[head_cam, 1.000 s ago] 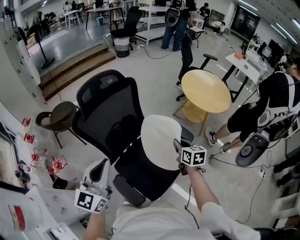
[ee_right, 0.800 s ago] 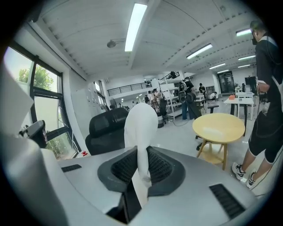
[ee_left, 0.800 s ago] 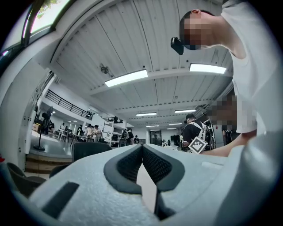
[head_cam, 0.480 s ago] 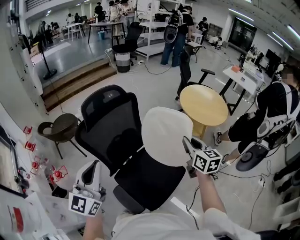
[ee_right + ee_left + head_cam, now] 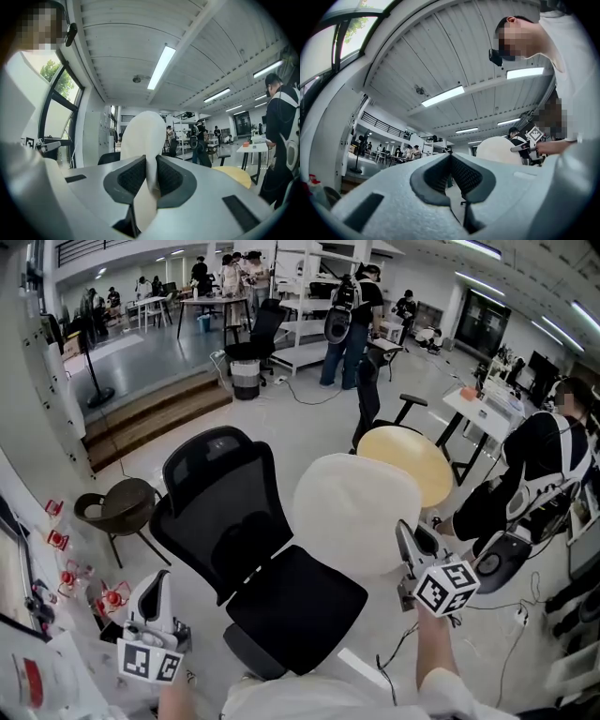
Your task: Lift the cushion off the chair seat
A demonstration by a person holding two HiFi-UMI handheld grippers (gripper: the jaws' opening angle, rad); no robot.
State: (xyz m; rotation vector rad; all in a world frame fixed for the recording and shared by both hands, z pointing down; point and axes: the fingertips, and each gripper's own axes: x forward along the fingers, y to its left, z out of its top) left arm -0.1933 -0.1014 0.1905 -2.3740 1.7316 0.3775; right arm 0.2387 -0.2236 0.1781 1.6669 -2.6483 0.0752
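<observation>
Holding the cushion (image 5: 356, 512) up at center-right of frame, clear of the chair seat (image 5: 295, 607). I'm pinching its edge w/ the right gripper (image 5: 409, 538) fingers so it's hanging free. The left gripper (image 5: 155, 592), lower left, is idling empty w/ fingers pressed together.

cream cushion (image 5: 354, 512), black (mesh) chair (image 5: 246, 549), yellow table (image 5: 412, 463)

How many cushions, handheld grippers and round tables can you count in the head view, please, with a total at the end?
cushion: 1
grippers: 2, the left gripper and the right gripper
round table: 1
Total: 4
</observation>
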